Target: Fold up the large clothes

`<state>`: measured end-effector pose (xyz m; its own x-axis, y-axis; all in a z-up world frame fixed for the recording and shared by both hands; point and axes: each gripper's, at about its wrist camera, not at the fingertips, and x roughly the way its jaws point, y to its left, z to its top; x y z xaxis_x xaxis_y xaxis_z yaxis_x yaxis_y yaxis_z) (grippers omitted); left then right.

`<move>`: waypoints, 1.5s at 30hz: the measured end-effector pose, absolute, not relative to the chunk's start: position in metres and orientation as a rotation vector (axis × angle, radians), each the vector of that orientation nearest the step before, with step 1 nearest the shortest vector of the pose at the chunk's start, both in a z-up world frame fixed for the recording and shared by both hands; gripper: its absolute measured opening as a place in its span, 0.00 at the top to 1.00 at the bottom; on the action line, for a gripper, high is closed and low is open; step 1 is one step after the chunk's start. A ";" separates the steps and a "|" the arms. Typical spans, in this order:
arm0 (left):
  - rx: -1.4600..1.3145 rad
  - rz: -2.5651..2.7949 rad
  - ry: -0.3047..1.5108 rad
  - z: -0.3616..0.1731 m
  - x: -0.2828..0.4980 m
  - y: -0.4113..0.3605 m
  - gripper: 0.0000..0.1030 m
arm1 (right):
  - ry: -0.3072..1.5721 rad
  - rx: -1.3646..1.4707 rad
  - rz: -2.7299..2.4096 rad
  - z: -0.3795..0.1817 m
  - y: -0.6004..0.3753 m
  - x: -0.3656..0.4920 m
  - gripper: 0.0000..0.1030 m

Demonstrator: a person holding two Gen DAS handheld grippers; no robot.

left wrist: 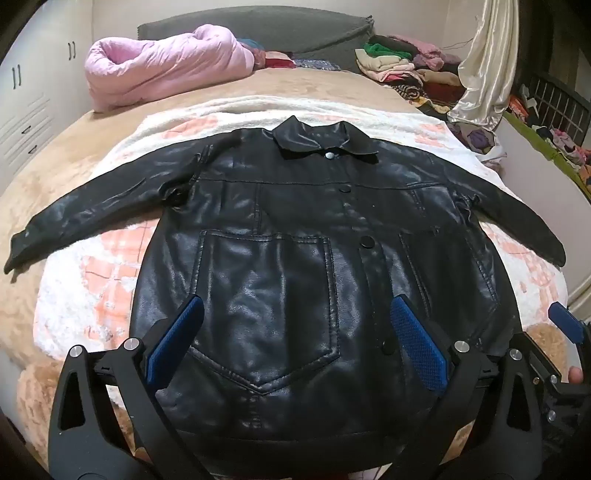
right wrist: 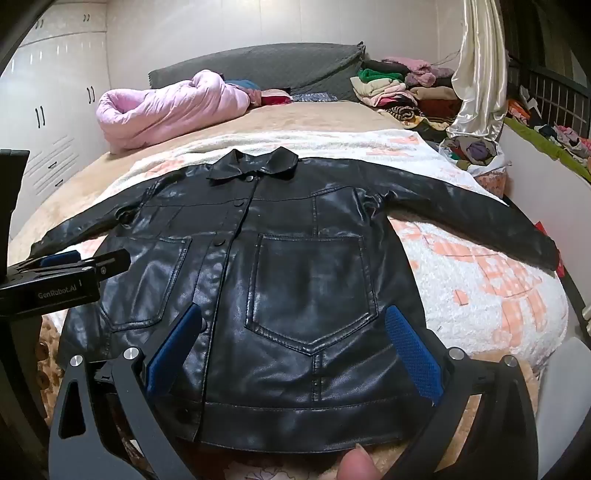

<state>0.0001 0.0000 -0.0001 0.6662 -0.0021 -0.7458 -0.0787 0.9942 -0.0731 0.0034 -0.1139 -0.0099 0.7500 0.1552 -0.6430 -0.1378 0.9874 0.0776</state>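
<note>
Left gripper point(left wrist: 295, 339) and right gripper point(right wrist: 295, 343) both spread wide, nothing gripped, hovering above hem of black leather jacket point(left wrist: 303, 236), which lies flat, front up, sleeves outstretched, on white-and-pink blanket point(left wrist: 92, 288) on bed; pink quilt point(left wrist: 162, 66) beyond near headboard.

You see a glossy black leather jacket point(left wrist: 295, 229) lying on a white fleece blanket point(left wrist: 92, 295) patterned with peach-orange checks. Under that is a tan plush bedspread point(left wrist: 48, 192). At the bed's far left corner sits a pale pink quilt point(left wrist: 162, 66), against a grey headboard point(left wrist: 258, 29). Your gripper pads point(left wrist: 177, 339) are blue.
</note>
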 end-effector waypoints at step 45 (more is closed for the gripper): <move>-0.092 0.051 0.837 0.001 0.001 -0.001 0.08 | 0.704 0.031 0.163 -0.009 -0.116 0.004 0.04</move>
<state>0.0013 -0.0008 0.0006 0.6687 0.0088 -0.7435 -0.0815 0.9948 -0.0615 0.0036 -0.1156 -0.0092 0.7501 0.1600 -0.6416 -0.1391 0.9868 0.0834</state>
